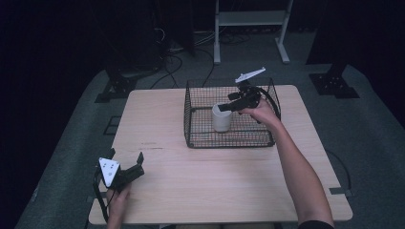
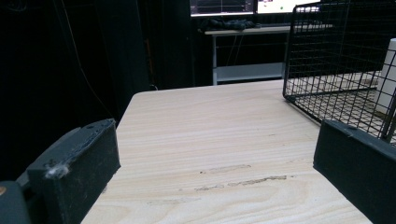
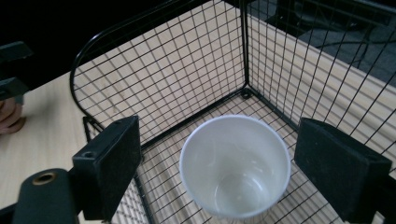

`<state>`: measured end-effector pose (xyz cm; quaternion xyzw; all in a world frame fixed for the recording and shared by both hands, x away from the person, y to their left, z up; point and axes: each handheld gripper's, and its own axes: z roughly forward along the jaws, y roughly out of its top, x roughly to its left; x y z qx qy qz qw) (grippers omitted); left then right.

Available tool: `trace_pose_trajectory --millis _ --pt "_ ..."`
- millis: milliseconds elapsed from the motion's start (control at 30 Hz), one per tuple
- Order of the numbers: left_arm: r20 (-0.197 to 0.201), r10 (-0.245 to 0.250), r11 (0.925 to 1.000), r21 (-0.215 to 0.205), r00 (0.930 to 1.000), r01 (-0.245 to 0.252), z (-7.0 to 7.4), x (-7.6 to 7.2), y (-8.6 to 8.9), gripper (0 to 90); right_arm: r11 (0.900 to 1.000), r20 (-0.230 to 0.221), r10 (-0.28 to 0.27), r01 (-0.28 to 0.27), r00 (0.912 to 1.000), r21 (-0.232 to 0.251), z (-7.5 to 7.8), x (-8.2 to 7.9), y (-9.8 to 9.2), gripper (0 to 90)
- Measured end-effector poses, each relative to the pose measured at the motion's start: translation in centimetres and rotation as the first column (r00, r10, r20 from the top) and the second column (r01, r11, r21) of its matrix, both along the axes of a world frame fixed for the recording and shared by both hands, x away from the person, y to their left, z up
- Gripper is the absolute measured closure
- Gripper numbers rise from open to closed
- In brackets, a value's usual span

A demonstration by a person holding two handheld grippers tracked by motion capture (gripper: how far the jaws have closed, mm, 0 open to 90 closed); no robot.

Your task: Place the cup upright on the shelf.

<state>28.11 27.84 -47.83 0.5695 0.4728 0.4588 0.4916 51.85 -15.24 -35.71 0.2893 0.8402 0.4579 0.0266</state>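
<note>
A white cup [image 1: 221, 118] stands upright inside a black wire basket [image 1: 200, 141] on the far half of the wooden table. My right gripper [image 1: 224, 107] hovers just over the cup's rim, open, its jaws set wider than the cup [image 3: 236, 165], which is empty. My left gripper [image 1: 128, 161] rests low at the table's near left corner, open, nothing between its jaws; its own view looks across bare wood toward the basket [image 2: 336, 60] and a sliver of the cup [image 2: 388, 74].
The wooden table [image 1: 191, 186] is light and bare around the basket. Beyond its far edge stand a white shelf frame [image 1: 250, 28] and dark stand bases on a grey floor. The other hand [image 3: 9, 116] shows at the left edge of the right gripper view.
</note>
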Motion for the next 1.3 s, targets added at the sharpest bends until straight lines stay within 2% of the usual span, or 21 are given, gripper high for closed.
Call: trace_pose_trajectory --millis 300,500,767,1300 --pt "0.001 -0.002 1.0000 0.003 1.0000 0.002 0.0 0.0 0.0 0.0 1.000 0.011 0.000 0.000 0.9999 0.022 0.4 -1.2 -1.1 13.8" --pt "0.001 -0.002 1.0000 0.003 1.0000 0.002 0.0 0.0 0.0 0.0 1.000 0.027 -0.002 0.002 0.9996 0.019 0.8 -2.1 -1.6 13.8" --pt "0.001 -0.003 1.0000 0.005 1.0000 0.003 0.0 0.0 0.0 0.0 0.999 0.025 0.002 -0.003 0.9997 0.039 0.9 -3.1 -2.3 13.8" --pt "-0.001 0.000 1.0000 0.003 1.0000 0.000 0.0 0.0 0.0 0.0 0.999 0.051 0.023 -0.024 0.9985 0.034 1.4 -5.4 -2.7 13.9"
